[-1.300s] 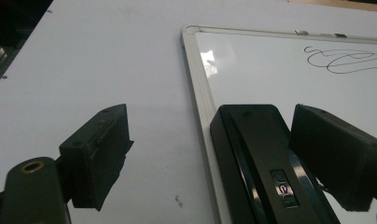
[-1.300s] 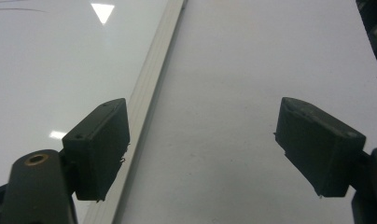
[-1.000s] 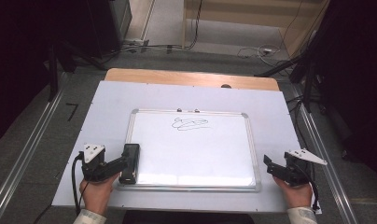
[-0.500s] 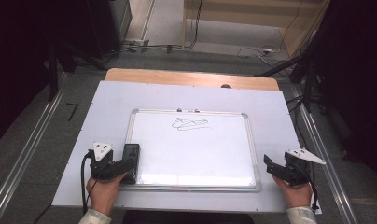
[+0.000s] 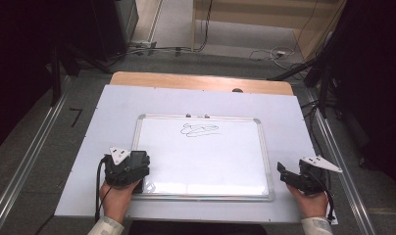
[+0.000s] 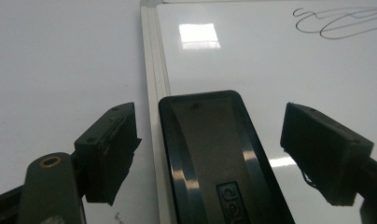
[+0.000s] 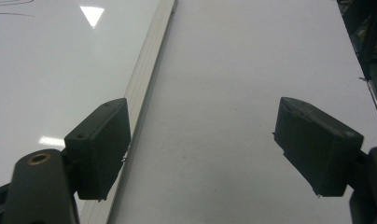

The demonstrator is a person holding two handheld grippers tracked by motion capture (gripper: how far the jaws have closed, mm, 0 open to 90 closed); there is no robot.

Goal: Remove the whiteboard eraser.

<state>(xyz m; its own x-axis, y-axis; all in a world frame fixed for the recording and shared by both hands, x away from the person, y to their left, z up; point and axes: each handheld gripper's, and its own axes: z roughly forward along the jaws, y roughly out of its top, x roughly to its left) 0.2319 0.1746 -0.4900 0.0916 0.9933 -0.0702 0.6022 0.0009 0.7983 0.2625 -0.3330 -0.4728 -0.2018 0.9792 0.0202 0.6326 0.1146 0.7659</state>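
Left gripper (image 6: pixel 207 140) is down over the near left corner of the whiteboard (image 5: pixel 206 152), jaws apart and just now closing in, and the black eraser (image 6: pixel 214 154) sits right between them, a gap showing on either side, pads not touching it. From the left gripper view the eraser runs lengthwise away from the gripper, lying flat on the board's surface hard against the pale left frame, one jaw out over the white table sheet (image 6: pixel 60 65), the other over the board. From the high view the same gripper (image 5: pixel 137 164) covers most of the eraser at that corner. Over on the other side, the right gripper (image 5: pixel 284 172) rests just off the board's right edge, jaws spread wide with nothing between them; in its own view it (image 7: pixel 200 149) looks along bare sheet beside the frame. Count it up: one eraser, one whiteboard, one scribble (image 5: pixel 198 129) in dark ink near the board's far edge, well away from the eraser, two grippers, one in each hand.
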